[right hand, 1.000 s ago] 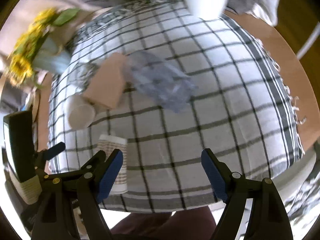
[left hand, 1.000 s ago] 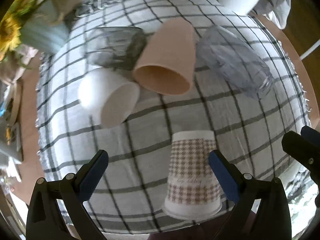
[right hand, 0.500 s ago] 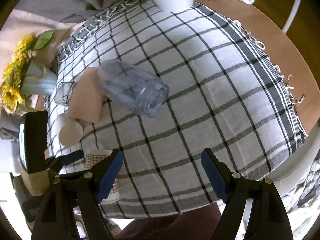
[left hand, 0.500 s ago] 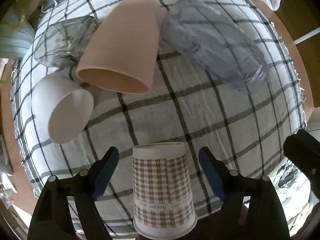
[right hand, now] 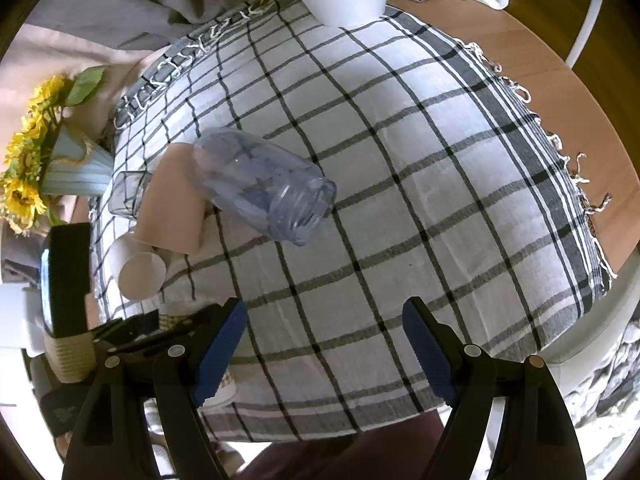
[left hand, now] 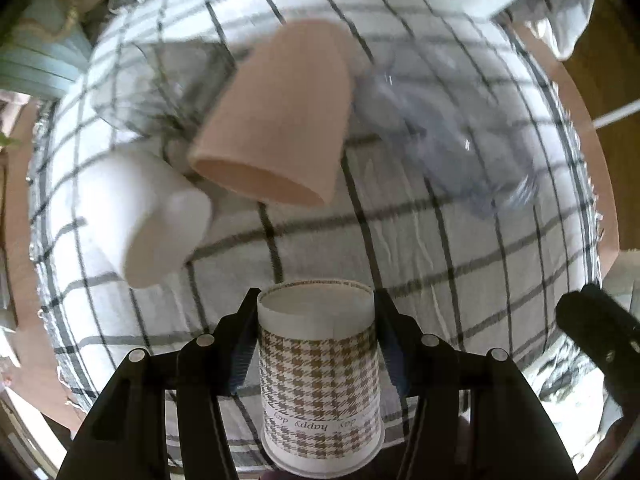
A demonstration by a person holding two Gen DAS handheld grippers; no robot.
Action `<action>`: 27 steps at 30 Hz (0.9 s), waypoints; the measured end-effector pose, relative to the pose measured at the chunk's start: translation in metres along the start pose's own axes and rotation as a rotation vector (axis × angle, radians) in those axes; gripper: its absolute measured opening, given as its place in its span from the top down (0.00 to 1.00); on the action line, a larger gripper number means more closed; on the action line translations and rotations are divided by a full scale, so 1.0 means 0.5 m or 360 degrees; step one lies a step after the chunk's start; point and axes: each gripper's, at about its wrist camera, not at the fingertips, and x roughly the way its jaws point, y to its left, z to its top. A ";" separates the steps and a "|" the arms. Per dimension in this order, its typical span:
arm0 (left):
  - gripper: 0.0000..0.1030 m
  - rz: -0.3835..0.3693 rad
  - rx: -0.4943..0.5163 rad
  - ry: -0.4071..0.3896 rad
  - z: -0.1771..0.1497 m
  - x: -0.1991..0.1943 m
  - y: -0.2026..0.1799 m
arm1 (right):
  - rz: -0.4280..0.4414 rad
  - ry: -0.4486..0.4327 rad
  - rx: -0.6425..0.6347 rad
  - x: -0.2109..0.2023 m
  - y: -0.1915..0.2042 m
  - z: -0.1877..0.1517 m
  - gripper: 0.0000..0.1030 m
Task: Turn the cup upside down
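Your left gripper is pinching the houndstooth paper cup near its upturned base, above the desk's checked cloth — light, crushable, so squeeze gently; right gripper is gaping wide, empty.

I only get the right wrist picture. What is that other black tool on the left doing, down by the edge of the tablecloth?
Observer: The left gripper is shut on a paper cup, with one finger pressed on each side.
Visitor: What does the cup look like?
Observer: It is white with a brown houndstooth print. Its narrow closed base points away from the camera, toward the checked cloth.
Visitor: Any writing on it?
Observer: Yes, "happy day" near the wide rim. It reads upside down in the left wrist view.
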 end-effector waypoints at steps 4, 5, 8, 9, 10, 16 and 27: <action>0.48 0.0002 -0.0031 -0.0122 0.006 -0.034 0.009 | 0.0010 -0.0017 -0.0013 -0.009 0.006 0.005 0.22; 0.48 0.0001 -0.0037 -0.0145 0.009 -0.042 0.012 | 0.0008 -0.0027 -0.0021 -0.014 0.008 0.008 0.22; 0.48 -0.0029 -0.0056 -0.0195 0.004 -0.061 0.020 | 0.0002 -0.0048 -0.0047 -0.024 0.012 0.012 0.22; 0.48 -0.0035 -0.0059 -0.0207 0.005 -0.064 0.021 | -0.0004 -0.0056 -0.0060 -0.028 0.014 0.013 0.22; 0.48 -0.0048 -0.0066 -0.0230 -0.005 -0.068 0.021 | -0.0007 -0.0061 -0.0069 -0.030 0.015 0.014 0.22; 0.48 -0.0054 -0.0120 -0.0290 -0.037 -0.070 -0.004 | -0.0015 -0.0043 -0.0167 -0.032 0.020 0.010 0.22; 0.48 -0.0045 -0.0226 -0.0319 -0.122 -0.076 -0.007 | -0.0026 0.0009 -0.0278 -0.021 0.009 -0.008 0.22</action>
